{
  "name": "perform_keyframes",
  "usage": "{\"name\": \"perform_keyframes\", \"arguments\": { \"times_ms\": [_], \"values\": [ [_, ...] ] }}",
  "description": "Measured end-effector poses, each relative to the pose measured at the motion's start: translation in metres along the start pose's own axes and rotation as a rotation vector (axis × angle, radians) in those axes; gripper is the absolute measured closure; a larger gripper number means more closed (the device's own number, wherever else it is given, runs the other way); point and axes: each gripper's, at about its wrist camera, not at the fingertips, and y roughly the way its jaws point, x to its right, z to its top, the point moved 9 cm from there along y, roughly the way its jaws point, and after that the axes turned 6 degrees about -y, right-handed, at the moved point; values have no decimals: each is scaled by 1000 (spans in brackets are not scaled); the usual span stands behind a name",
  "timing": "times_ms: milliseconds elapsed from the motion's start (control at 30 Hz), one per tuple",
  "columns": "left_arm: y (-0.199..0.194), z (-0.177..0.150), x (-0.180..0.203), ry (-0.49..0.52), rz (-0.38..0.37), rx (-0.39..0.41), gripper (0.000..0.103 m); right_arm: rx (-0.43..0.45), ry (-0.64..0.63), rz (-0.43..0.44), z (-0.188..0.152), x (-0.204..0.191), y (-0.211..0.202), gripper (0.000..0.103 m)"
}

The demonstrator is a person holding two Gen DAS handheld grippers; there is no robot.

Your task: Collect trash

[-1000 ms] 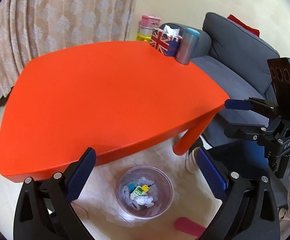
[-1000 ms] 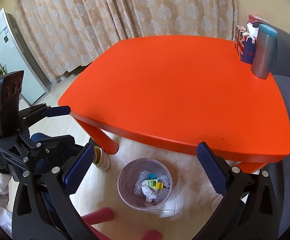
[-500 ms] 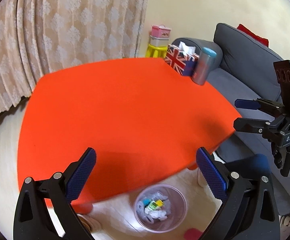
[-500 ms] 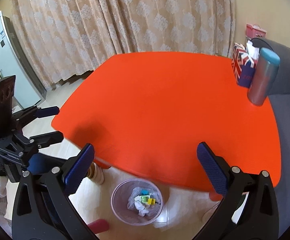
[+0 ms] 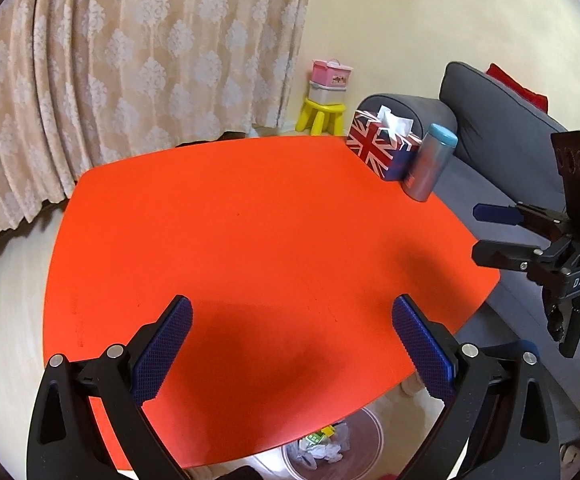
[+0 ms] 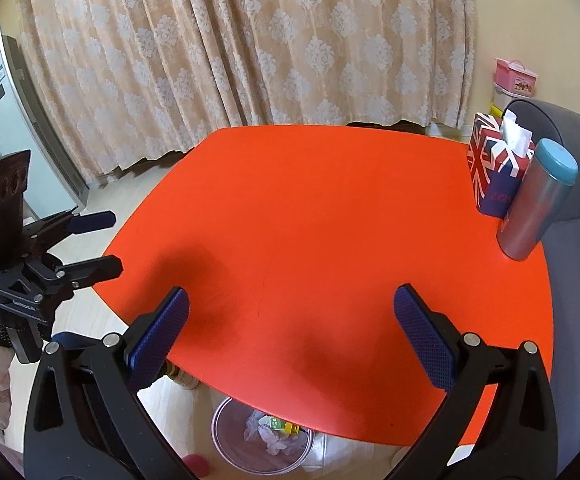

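A clear trash bin (image 6: pixel 263 446) with crumpled paper and small coloured scraps stands on the floor, partly under the near edge of the orange table (image 6: pixel 330 216); it also shows in the left wrist view (image 5: pixel 332 446). My left gripper (image 5: pixel 292 316) is open and empty above the table's near edge. My right gripper (image 6: pixel 292 312) is open and empty above the same edge. Each gripper shows in the other's view, the right gripper (image 5: pixel 486 232) at the right and the left gripper (image 6: pixel 101 242) at the left.
A Union Jack tissue box (image 6: pixel 498 168) and a grey tumbler with a blue lid (image 6: pixel 536 204) stand at the table's far right corner. A grey sofa (image 5: pixel 502 120) lies right of the table. Curtains (image 6: pixel 249 40) hang behind. A yellow stool with boxes (image 5: pixel 324 108) stands by the wall.
Both grippers have risen and tilted up over the table. The bin has slid to the bottom of both views and is now partly hidden by the table edge.
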Motion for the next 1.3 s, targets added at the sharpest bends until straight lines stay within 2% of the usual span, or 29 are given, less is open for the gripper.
{"name": "perform_keyframes", "arguments": {
  "times_ms": [433, 633, 1300],
  "values": [
    [10, 2, -10, 5, 73, -15, 6, -2, -14, 10, 9, -1, 6, 3],
    [10, 3, -14, 6, 138, 5, 6, -4, -15, 20, 8, -2, 8, 3],
    [9, 3, -16, -2, 118, 7, 6, -7, -16, 12, 6, 0, 10, 3]
  ]
}}
